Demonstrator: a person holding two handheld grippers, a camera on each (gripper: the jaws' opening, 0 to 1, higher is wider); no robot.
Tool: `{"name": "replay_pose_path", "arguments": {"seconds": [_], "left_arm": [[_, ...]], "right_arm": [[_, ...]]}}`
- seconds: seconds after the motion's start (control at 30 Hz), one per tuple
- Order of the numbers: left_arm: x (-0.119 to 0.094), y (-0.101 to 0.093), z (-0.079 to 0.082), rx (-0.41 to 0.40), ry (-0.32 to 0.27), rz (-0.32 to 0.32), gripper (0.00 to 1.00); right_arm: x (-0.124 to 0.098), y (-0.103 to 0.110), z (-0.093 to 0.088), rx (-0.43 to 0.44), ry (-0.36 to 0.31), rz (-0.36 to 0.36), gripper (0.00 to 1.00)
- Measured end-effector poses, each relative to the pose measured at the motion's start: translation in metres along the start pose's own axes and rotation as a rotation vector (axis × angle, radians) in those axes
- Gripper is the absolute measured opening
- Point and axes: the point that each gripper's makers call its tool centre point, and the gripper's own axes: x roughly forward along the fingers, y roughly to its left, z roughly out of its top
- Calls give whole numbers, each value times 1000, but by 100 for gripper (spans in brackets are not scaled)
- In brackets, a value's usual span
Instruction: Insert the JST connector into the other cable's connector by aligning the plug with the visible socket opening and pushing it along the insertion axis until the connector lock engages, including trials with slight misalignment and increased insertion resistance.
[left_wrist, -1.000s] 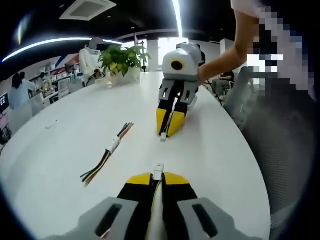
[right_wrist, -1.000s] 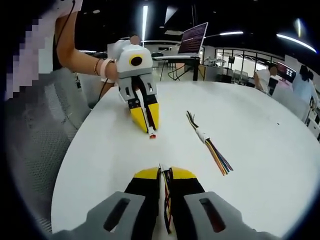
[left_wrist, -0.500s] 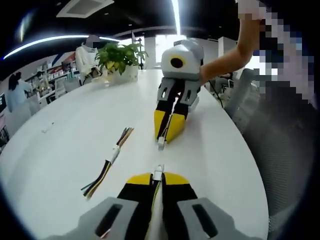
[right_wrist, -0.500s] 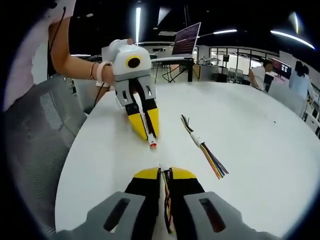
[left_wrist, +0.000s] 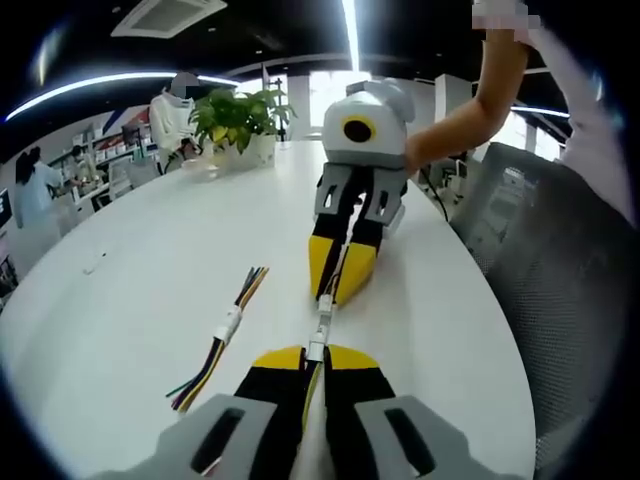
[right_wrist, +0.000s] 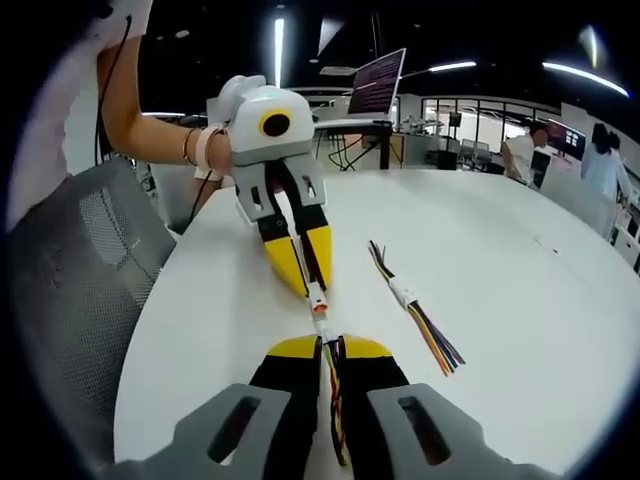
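In the left gripper view, the left tool (left_wrist: 315, 358) is clamped on its white connector (left_wrist: 316, 347), which meets tip to tip the plug (left_wrist: 324, 305) pinched by the right tool (left_wrist: 337, 292); whether the lock has engaged cannot be told, so the push seems left. A spare cable (left_wrist: 222, 333) lies beside them, apart, on the open desk (left_wrist: 140, 290). In the right gripper view, the right tool (right_wrist: 328, 352) grips its plug (right_wrist: 322, 327) touching the socket (right_wrist: 317, 297) of the left tool (right_wrist: 308, 282); the desk's near edge runs close beside them.

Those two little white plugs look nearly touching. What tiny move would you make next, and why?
Probably a short straight push together. The left gripper and right gripper each pinch a connector, and the left connector and right connector sit tip to tip, roughly in line; whether they have locked is unclear.
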Motion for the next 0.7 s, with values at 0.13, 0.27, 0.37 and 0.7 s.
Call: {"name": "replay_pose_path", "arguments": {"seconds": [0.13, 0.27, 0.37, 0.7], "left_arm": [[2, 1, 2, 6, -7, 1, 1], [3, 1, 4, 7, -10, -3, 1], [5, 0, 4, 12, -5, -12, 1], [6, 2, 6, 12, -6, -9, 1]], "right_arm": [[2, 1, 1, 0, -1, 4, 2], [3, 0, 2, -5, -3, 4, 2], [3, -2, 2, -5, -5, 1, 2], [3, -5, 1, 7, -1, -7, 3]]}}
